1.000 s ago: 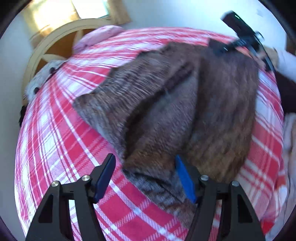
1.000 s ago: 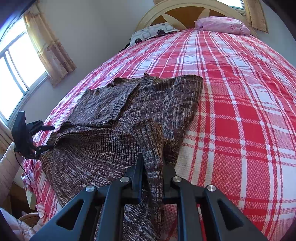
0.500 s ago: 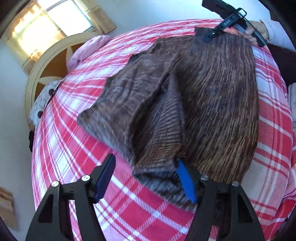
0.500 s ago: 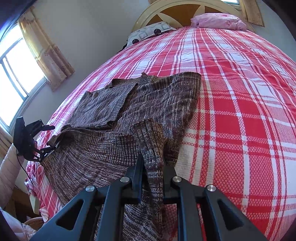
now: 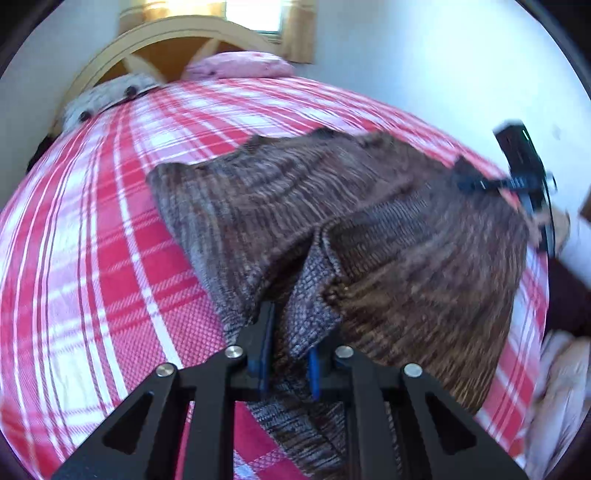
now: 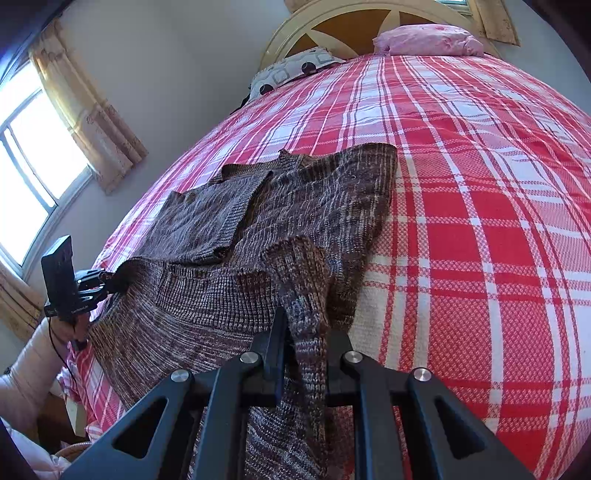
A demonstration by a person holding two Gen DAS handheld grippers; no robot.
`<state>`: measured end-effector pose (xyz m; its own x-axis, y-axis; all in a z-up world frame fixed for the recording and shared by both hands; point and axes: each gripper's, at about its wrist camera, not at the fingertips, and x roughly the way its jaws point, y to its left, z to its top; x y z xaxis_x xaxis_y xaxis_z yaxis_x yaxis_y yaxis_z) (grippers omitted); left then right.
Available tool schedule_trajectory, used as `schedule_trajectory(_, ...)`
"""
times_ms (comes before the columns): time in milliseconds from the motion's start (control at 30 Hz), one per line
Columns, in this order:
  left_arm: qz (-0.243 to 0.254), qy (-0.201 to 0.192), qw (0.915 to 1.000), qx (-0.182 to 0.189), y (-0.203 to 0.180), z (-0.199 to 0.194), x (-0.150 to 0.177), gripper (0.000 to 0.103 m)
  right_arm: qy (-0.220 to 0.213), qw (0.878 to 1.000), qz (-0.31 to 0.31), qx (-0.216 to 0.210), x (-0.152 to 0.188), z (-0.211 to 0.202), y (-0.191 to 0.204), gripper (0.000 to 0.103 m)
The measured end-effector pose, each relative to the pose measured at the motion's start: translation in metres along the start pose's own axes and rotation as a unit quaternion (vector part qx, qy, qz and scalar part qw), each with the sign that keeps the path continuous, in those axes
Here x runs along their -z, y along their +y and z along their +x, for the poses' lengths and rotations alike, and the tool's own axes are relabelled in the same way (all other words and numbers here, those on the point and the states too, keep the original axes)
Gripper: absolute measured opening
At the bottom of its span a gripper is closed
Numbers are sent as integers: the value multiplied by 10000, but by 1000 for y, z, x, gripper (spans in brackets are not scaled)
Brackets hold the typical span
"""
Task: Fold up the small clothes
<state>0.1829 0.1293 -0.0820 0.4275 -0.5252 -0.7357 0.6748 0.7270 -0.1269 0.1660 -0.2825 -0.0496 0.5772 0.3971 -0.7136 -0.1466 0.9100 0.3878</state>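
Left wrist: sweater [image 5: 369, 229] edge between claw [image 5: 288, 354] fingers.

Sweater [image 6: 295, 206]: spread on the bed [image 6: 480, 240], towards its foot and window side.
Pillows [image 6: 428, 40]: at the bed's far end, against the headboard [image 6: 332, 26].
Left gripper [image 5: 288, 354]: at one near corner of the sweater.
Right gripper [image 6: 303, 350]: at the other.

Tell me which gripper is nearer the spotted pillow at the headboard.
Probably the left. The spotted pillow lies on the left gripper's side of the bed; the right gripper clamps the brown sweater on the far side. Both sit well short of it.
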Motion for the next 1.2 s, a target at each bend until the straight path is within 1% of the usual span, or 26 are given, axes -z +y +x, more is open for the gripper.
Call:
schedule_trajectory(67,-373,-30,9993,-15,6,1,-2,16,-56,9999,-53,82,1,-2,3,14)
schedule_trajectory(133,-751,-100,9971,65,9,0,-3,12,-123,9995,-187,207,2,-6,11,14)
schedule_trajectory(200,-960,-176,9951,134,8,-2,-4,10,-189,9988,-326,301,3,-11,19,14)
schedule_trajectory(267,-991,-245,9947,138,2,-5,-4,10,-149,9975,-547,433,0,-12,28,14)
schedule_trajectory(367,-959,-140,9953,-70,-4,0,-5,10,-30,9965,-675,485,-8,-5,30,14)
schedule_trajectory(467,-1150,-93,9932,-167,2,4,-2,10,41,9948,-812,607,-11,2,33,14)
schedule_trajectory(500,-1243,-101,9920,-190,4,4,-2,10,45,9936,-870,713,-10,2,34,13)
schedule_trajectory(533,-1288,-125,9914,-204,4,3,-1,10,37,9924,-941,790,-7,0,37,10)
schedule_trajectory(567,-1276,-144,9914,-235,1,1,0,10,12,9915,-1005,825,-5,-2,39,10)
schedule_trajectory(633,-1100,-190,9932,-327,-9,-7,2,7,-110,9911,-1072,785,1,-14,45,9)
schedule_trajectory(700,-988,-240,9942,-359,-18,-15,3,6,-273,9925,-1018,618,1,-30,50,7)
schedule_trajectory(767,-988,-409,9937,-329,-23,-28,1,6,-436,9930,-1015,412,-2,-45,56,5)
schedule_trajectory(833,-1032,-608,9924,-289,-24,-43,-4,6,-597,9914,-1125,310,-11,-58,66,5)
schedule_trajectory(933,-1187,-831,9891,-278,-19,-57,-20,6,-755,9889,-1261,213,-32,-68,74,5)
schedule_trajectory(1000,-1292,-977,9864,-278,-12,-63,-32,6,-850,9867,-1352,300,-44,-68,78,5)
schedule_trajectory(1100,-1412,-1124,9829,-365,-1,-63,-48,6,-914,9866,-1313,329,-65,-61,74,5)
schedule_trajectory(1200,-1623,-1231,9777,-512,18,-60,-68,6,-1048,9847,-1294,523,-91,-52,64,5)
